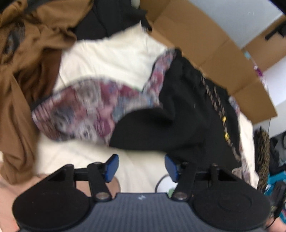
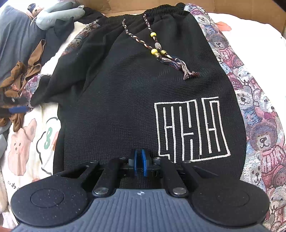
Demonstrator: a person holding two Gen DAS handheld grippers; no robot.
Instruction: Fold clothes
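Note:
Black knit shorts lie spread on the bed, with a white embroidered emblem, a beaded braided drawstring and bear-print side panels. My right gripper is at their near edge, its blue pads nearly together, pinching the black fabric. The left wrist view is blurred. It shows the same shorts bunched, with a bear-print panel turned up. My left gripper stands open just below the black edge, with only white sheet between its fingers. A blurred blue streak by the far leg end may be it.
A crumpled brown garment lies left of the shorts, also seen as brown garment. Cardboard box walls border the bed. A grey plush toy and a dark cloth sit at the back left. The cartoon-print sheet covers the bed.

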